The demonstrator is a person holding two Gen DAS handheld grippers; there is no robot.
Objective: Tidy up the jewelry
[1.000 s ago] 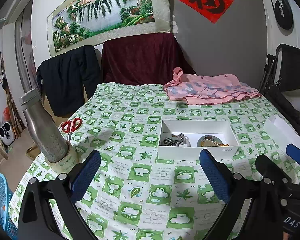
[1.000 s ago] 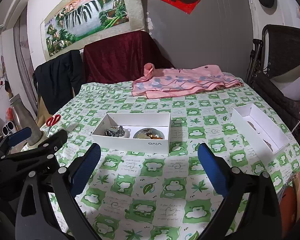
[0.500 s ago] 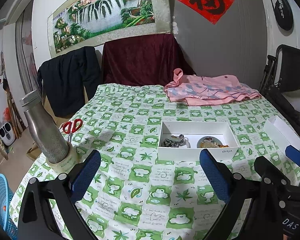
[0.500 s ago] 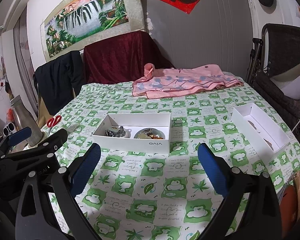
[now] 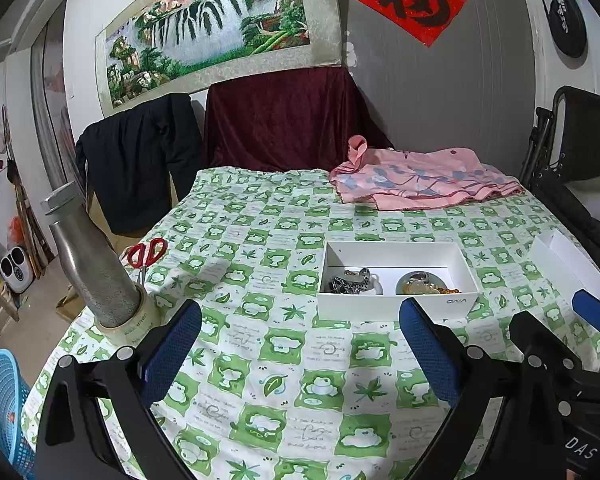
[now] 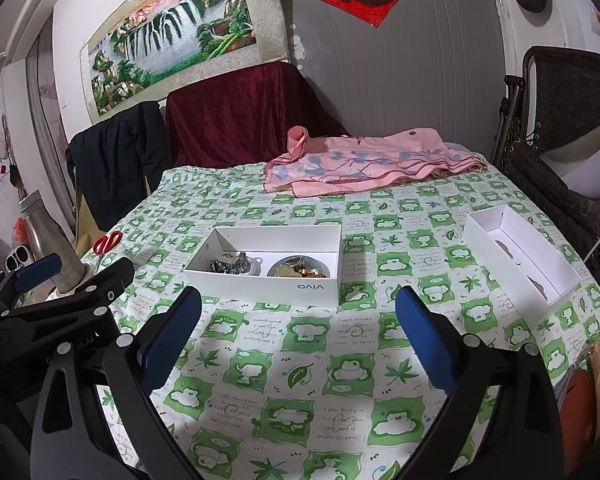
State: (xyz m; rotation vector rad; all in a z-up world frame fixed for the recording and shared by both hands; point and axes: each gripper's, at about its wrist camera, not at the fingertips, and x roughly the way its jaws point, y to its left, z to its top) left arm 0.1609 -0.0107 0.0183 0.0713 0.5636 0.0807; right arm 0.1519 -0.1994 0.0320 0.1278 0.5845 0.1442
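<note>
- The left gripper [image 5: 300,344] hangs spread and empty near the table's [image 5: 260,216] front edge; the steel bottle [image 5: 90,262] at the left edge could tip if the gripper swings wide.
- The jewelry [image 6: 268,267] sits mid-table in the white box [image 6: 268,286]; tangled chains may snag when pulled.
- The right gripper [image 6: 298,340] is likewise spread and empty; only its view shows inside the second box [image 6: 520,254] at the right edge.

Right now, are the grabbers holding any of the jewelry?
No. The left gripper and right gripper are both open and empty; the jewelry lies in the white box.
</note>
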